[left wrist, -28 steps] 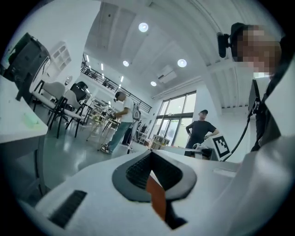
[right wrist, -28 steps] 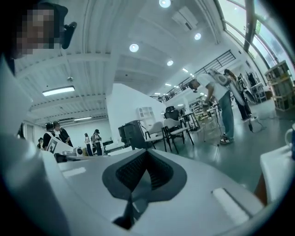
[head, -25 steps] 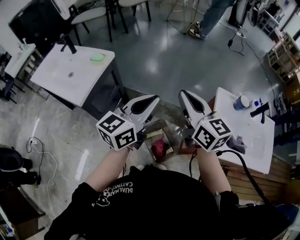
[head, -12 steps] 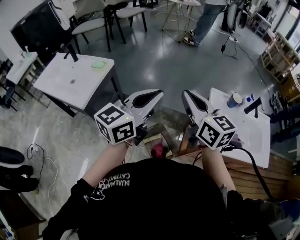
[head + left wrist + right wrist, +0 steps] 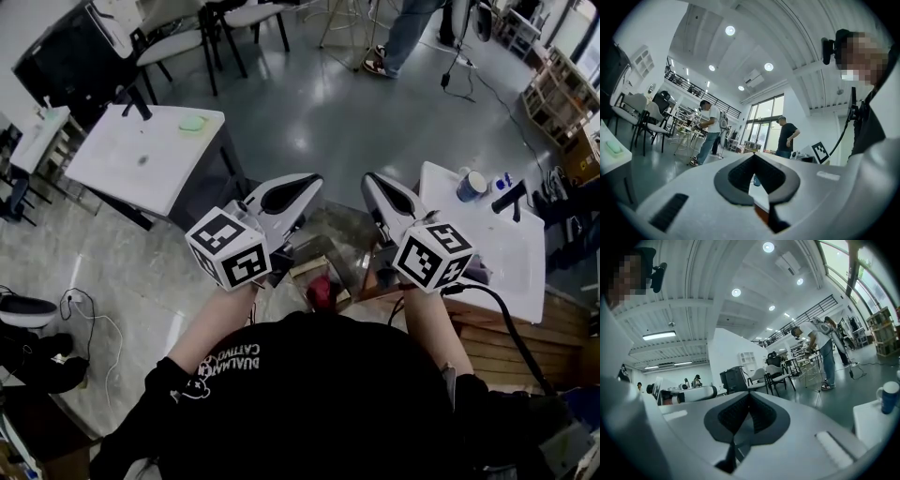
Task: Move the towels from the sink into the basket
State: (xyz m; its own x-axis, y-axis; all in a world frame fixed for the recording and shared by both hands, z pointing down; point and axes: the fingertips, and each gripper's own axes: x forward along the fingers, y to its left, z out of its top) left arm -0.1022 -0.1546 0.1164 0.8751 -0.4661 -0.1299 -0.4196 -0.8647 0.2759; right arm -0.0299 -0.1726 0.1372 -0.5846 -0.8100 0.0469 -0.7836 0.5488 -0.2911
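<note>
Red cloth first: a towel (image 5: 322,289) lies inside the basket (image 5: 307,270), which sits low down, below and between my two tools. A purplish cloth (image 5: 477,273) shows at the near side of the white sink (image 5: 502,248) on my right, partly hidden behind the right tool's marker cube (image 5: 433,255). It may be another towel, but I cannot tell. On the sink's far rim stand a blue mug (image 5: 472,185) and a black tap (image 5: 511,199).

The left hand-held gripper (image 5: 311,183) is held up in the air, pointing roughly level into the room. In its own view the jaw tips are pressed together, with nothing caught between them. The right hand-held gripper (image 5: 371,182) hangs beside it, a little apart, and its jaws are likewise pressed together and empty. Neither tool touches the towel, the basket or the sink.

Off to my left a second white worktop (image 5: 141,155) carries a small green pad (image 5: 192,123). Across the glossy grey floor (image 5: 309,103) a person (image 5: 405,33) in jeans stands near some chairs (image 5: 178,42).
</note>
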